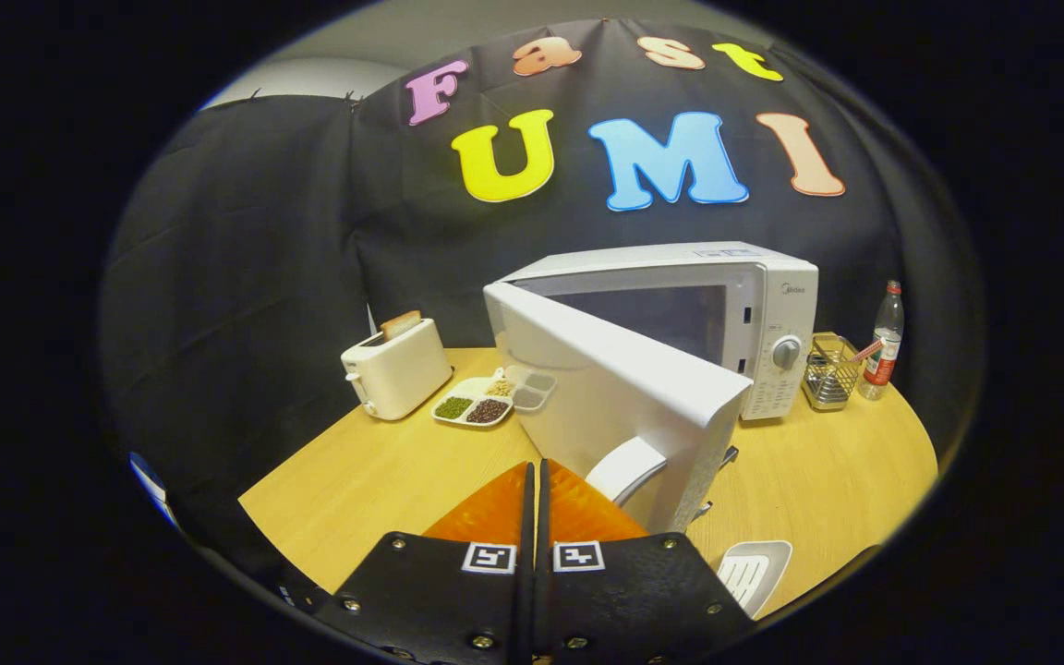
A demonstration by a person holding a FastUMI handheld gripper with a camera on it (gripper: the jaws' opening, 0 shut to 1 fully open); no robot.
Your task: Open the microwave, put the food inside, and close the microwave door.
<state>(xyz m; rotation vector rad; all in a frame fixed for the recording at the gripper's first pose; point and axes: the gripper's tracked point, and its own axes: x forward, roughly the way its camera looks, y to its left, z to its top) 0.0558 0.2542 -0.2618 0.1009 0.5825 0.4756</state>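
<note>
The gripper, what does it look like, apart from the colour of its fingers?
The gripper has two flat wedge-shaped fingers with a faceted surface, mounted on black textured blocks. Each block carries a square black-and-white marker tag and several round screws. The fingers are shut together, holding nothing.

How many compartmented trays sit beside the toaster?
2: a white tray with beans, right of the toaster, and a clear tray against the open microwave door, perhaps hiding more. Tongs shut, empty.

wooden table (384, 471) carries microwave (680, 323), toaster (398, 369), divided plate (477, 405), wire basket (829, 372), bottle (883, 344).
</note>
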